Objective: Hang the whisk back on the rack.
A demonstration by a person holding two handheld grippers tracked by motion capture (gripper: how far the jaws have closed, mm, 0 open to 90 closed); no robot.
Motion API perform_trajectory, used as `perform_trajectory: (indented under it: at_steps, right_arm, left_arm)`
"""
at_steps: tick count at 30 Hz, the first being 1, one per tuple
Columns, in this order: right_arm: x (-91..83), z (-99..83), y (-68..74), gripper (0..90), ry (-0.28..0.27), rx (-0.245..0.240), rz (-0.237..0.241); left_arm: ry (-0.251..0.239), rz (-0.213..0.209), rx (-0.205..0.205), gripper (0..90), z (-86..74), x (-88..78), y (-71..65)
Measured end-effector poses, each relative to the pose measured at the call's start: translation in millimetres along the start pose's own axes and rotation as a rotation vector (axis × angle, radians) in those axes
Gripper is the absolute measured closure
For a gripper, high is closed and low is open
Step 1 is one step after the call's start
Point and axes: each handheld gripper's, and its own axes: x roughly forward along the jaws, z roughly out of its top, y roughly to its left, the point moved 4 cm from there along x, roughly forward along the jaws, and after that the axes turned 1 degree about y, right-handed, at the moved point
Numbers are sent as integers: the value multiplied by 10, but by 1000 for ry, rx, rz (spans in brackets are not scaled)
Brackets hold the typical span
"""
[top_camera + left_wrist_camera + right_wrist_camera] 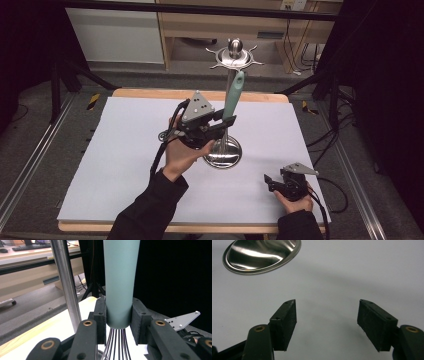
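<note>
A whisk with a pale teal handle is held upright, tilted slightly, beside the pole of a shiny metal stand. My left gripper is shut on the lower end of the handle, just above the whisk's wires. The handle's top reaches up near the stand's crown of hooks; I cannot tell whether it touches one. My right gripper rests low at the table's front right, open, with bare white surface between its jaws.
The stand's pole rises just left of the handle in the left gripper view, and its round base lies ahead of the right gripper. A white sheet covers the wooden table. Dark curtains and shelving stand behind.
</note>
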Motion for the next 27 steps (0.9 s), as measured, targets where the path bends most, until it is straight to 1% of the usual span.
perform_trajectory:
  at_steps: [9, 22, 27]
  right_arm:
    - [-1, -1, 0, 319, 1, 0, 2]
    - [1, -3, 0, 320, 3, 2, 4]
    - [0, -5, 0, 319, 2, 1, 5]
  left_arm:
    - [15, 12, 5, 691, -2, 50, 17]
    - [20, 24, -9, 691, 5, 140, 108]
    - [24, 35, -15, 691, -3, 180, 143]
